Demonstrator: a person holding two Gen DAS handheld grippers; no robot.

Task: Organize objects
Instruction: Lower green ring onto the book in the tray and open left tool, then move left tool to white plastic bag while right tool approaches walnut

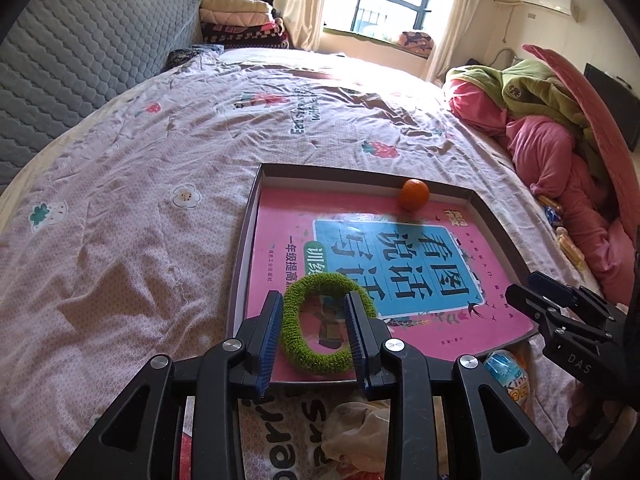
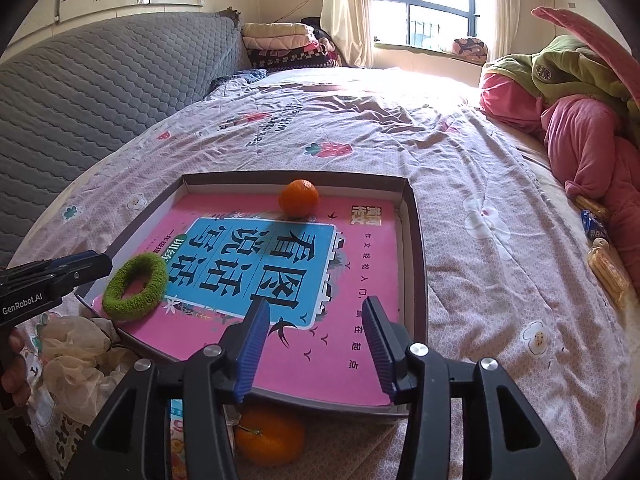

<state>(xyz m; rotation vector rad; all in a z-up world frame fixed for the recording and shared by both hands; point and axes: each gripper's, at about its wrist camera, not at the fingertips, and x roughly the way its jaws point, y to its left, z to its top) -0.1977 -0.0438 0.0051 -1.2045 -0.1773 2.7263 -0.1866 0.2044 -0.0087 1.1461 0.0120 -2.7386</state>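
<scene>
While the left tool (image 1: 314, 336) hangs above the near left corner of the shallow cardboard tray (image 1: 256, 200), its blue pads stand partly apart on either side of a green fuzzy hair ring (image 1: 326, 320) without pressing on it; the ring lies flat on the pink workbook (image 1: 280, 248) that fills the tray. At the tray's far edge sits a small orange (image 1: 415, 195). Part of the right tool (image 1: 560, 312) shows at the right edge, and the tray rests on a floral bedsheet (image 1: 140, 200).

From the right wrist, the right tool (image 2: 316, 344) hovers over the near right part of the workbook (image 2: 352, 352), jaws partly apart with nothing between them. The hair ring (image 2: 136, 288) lies at the tray's near left corner, with the tip of the left tool (image 2: 80, 266) just beside it. The orange (image 2: 299, 198) stays near the far wall of the tray (image 2: 418, 240), and a second orange (image 2: 269, 436) lies on the bed below the tray's near edge.
</scene>
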